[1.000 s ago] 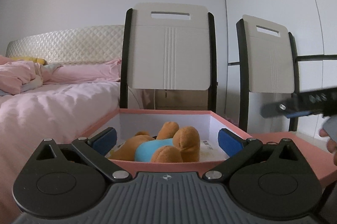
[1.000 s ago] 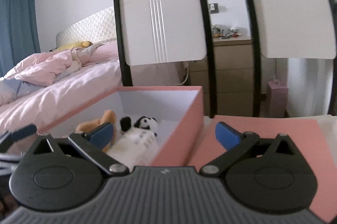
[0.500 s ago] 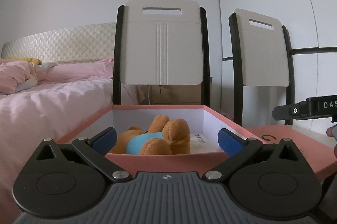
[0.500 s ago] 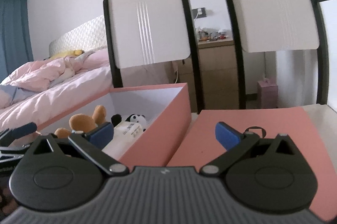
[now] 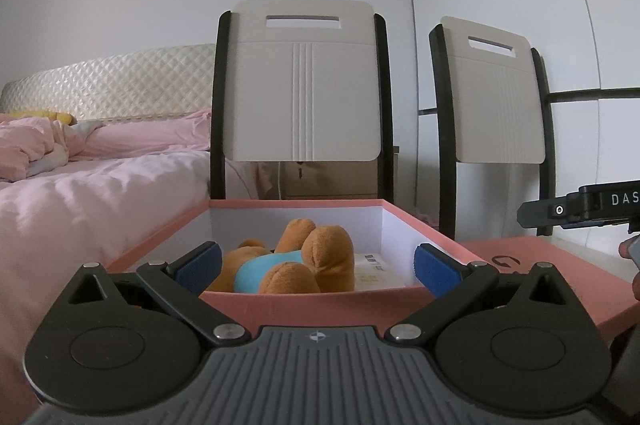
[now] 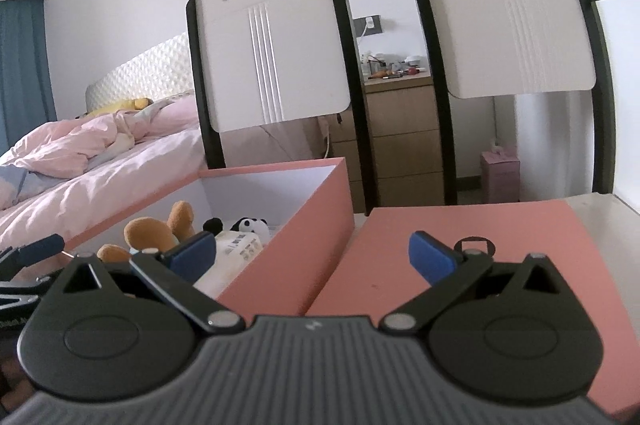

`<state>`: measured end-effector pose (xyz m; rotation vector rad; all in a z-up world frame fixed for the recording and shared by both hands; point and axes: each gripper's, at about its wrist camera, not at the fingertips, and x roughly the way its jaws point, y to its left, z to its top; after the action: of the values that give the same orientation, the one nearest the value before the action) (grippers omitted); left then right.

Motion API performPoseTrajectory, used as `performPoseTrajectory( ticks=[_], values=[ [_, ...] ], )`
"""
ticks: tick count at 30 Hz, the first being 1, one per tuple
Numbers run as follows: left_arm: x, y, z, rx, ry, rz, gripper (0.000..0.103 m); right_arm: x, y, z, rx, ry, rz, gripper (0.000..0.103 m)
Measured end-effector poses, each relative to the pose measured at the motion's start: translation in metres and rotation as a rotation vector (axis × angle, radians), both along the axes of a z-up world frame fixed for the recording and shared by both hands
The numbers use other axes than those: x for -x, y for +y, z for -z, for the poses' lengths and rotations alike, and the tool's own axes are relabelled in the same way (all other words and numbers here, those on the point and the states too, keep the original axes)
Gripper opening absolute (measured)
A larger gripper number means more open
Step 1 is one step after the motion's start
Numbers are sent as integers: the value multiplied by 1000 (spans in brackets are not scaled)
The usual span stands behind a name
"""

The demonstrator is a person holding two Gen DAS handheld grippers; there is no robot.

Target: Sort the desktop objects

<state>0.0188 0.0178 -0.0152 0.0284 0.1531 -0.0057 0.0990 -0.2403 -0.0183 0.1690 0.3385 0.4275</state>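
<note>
Pink box [image 5: 320, 307] on the counter [image 6: 600, 213] holds a bear [image 5: 296, 263] and panda [image 6: 250, 225], lid [image 6: 460, 225] beside it; I see left tool [image 5: 318, 263] and right tool [image 6: 312, 253] spread, empty.

This is a bedroom in a home. To the left of the jaws lies a bed [image 5: 100, 193] with a rumpled pink duvet [image 6: 80, 149] and a quilted cream headboard [image 5: 108, 85]. Straight ahead of the jaws stand two white-backed chairs with black frames [image 5: 306, 81] against a plain white wall. Between the chair backs, farther ahead, a wooden chest of drawers [image 6: 400, 137] carries a scatter of small toiletries below a wall socket [image 6: 370, 23]. A blue curtain [image 6: 22, 65] hangs at the far left, and a small pink box [image 6: 500, 177] sits on the floor.
</note>
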Motion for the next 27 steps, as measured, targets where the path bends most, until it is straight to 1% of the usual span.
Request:
performPoseTrajectory(
  ticks=[27],
  values=[
    [1, -2, 1, -6, 1, 3, 103, 1, -11, 2, -6, 12, 16, 103]
  ],
)
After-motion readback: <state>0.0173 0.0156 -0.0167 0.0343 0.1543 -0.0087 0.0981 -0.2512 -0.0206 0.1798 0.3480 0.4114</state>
